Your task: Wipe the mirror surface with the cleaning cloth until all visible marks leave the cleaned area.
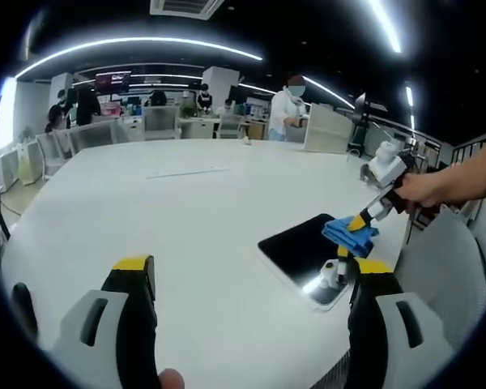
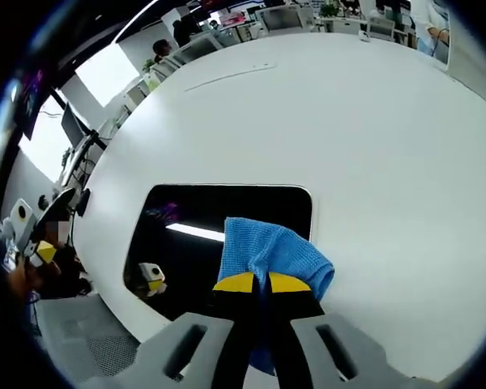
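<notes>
Probably open-plan office: desks [image 1: 166, 123], monitors [image 1: 113, 82], ceiling light strips [image 1: 146, 44].

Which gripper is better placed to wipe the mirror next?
The right gripper: it is shut on the blue cloth, which lies on the mirror. The left gripper is open, holds nothing, and hovers beside the mirror.

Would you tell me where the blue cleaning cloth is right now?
The blue cloth is clamped in the right gripper, resting on the mirror's near right part; in the left gripper view it lies right of centre.
</notes>
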